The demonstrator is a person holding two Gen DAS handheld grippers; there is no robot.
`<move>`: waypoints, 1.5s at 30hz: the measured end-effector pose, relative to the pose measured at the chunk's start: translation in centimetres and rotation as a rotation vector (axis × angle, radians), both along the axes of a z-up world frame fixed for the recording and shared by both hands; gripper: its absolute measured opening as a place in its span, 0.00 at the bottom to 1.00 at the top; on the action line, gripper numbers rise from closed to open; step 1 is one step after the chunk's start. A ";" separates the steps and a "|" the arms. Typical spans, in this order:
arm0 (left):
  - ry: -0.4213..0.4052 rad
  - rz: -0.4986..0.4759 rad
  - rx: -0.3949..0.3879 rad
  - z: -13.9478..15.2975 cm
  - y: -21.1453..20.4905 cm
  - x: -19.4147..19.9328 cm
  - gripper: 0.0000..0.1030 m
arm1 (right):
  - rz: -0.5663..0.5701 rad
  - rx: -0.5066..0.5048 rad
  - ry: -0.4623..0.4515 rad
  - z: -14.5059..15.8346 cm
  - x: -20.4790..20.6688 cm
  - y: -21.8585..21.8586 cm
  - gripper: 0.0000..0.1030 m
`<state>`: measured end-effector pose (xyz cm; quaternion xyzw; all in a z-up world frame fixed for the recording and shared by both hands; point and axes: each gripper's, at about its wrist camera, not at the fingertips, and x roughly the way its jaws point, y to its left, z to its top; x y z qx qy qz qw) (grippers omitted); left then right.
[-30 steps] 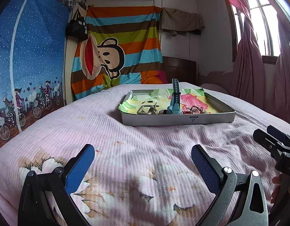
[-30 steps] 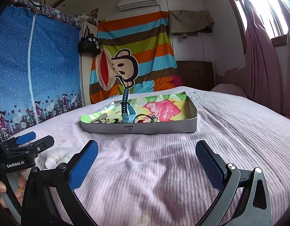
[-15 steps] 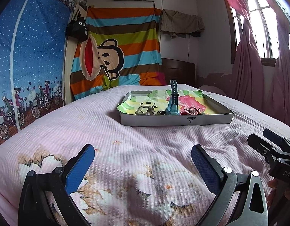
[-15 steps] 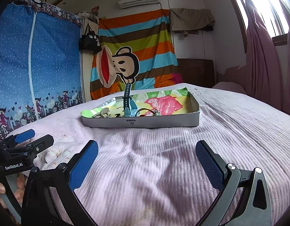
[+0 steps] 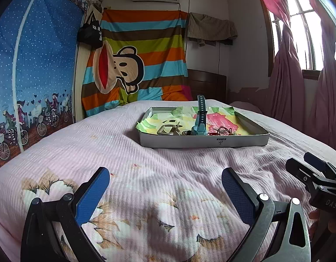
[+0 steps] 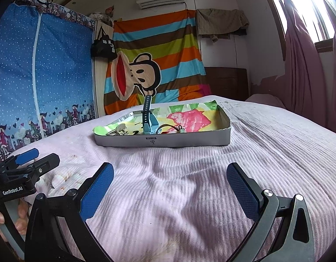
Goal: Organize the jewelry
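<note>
A grey tray lined with colourful paper sits on the pink bedspread, also in the right wrist view. In it a teal watch stands with its strap upright, beside a metal buckle piece, a dark cord bracelet and small bits. My left gripper is open and empty, low over the bed, well short of the tray. My right gripper is open and empty, likewise short of the tray.
The bedspread is rumpled between grippers and tray. A blue fabric wardrobe stands left, a striped monkey cloth hangs behind, pink curtains hang right. Each gripper shows at the edge of the other's view.
Both grippers have tilted or dropped slightly, so the tray sits lower and a little further in view. Both stay open and empty. The tray's contents have not moved.
</note>
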<state>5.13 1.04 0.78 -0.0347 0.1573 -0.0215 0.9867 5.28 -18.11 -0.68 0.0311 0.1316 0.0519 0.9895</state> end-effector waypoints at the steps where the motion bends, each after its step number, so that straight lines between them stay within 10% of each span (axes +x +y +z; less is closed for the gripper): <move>1: -0.001 0.001 -0.001 0.0 0.0 0.0 1.00 | -0.001 -0.001 0.000 0.0 0.0 0.0 0.99; 45: -0.010 -0.001 0.008 0.2 -0.1 -0.3 1.00 | -0.001 -0.001 -0.004 0.1 0.0 -0.1 0.99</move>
